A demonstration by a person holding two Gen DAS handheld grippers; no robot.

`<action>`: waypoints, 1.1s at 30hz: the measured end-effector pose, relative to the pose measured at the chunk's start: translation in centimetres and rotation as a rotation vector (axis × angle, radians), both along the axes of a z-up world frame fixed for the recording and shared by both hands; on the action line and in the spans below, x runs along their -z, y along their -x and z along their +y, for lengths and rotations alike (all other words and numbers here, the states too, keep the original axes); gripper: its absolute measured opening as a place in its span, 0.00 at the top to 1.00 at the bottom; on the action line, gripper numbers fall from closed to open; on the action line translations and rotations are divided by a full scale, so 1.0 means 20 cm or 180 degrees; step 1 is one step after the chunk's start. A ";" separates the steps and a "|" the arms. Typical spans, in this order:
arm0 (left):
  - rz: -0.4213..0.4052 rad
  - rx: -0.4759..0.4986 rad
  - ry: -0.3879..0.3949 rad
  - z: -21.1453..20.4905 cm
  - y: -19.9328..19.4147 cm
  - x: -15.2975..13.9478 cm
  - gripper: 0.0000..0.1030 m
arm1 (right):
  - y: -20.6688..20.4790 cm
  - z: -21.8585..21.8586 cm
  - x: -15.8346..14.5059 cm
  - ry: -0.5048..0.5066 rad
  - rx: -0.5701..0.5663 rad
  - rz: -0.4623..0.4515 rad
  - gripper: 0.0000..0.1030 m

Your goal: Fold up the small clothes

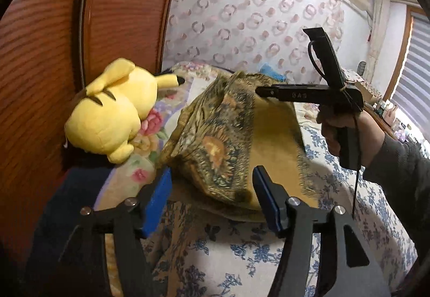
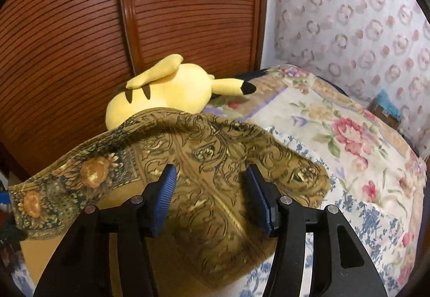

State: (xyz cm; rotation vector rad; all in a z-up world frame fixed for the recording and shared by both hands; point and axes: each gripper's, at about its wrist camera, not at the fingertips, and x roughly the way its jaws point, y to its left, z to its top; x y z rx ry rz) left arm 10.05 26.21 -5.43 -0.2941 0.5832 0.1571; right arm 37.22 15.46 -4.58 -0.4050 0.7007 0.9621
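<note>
Two spread grippers: left gripper (image 1: pixel 212 199), right gripper (image 2: pixel 211 196), one cloth (image 2: pixel 215 168).

- Lower part of the yellow plush toy (image 2: pixel 166 92) hidden behind the raised fold of the patterned cloth (image 2: pixel 204 162) in the right wrist view.
- Left end of that cloth cut off at the frame edge there.
- Fingertips of the right gripper (image 1: pixel 262 91) buried in the cloth's folds in the left wrist view; jaw gap impossible to judge.
- Small items on the far shelf (image 1: pixel 387 108) too tiny to identify.
</note>
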 end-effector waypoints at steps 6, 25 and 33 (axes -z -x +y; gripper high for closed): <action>-0.0131 0.0185 -0.0156 -0.11 0.04 -0.10 0.37 | 0.18 -0.21 -0.12 -0.0129 0.0042 -0.0089 0.45; -0.0358 0.0481 -0.0470 -0.64 0.11 -0.37 0.37 | 0.90 -1.19 -0.42 -0.0617 0.0656 -0.0400 0.27; -0.0366 0.0711 -0.0502 -0.87 0.12 -0.39 0.36 | 1.08 -1.47 -0.43 -0.0590 0.1092 -0.0547 0.27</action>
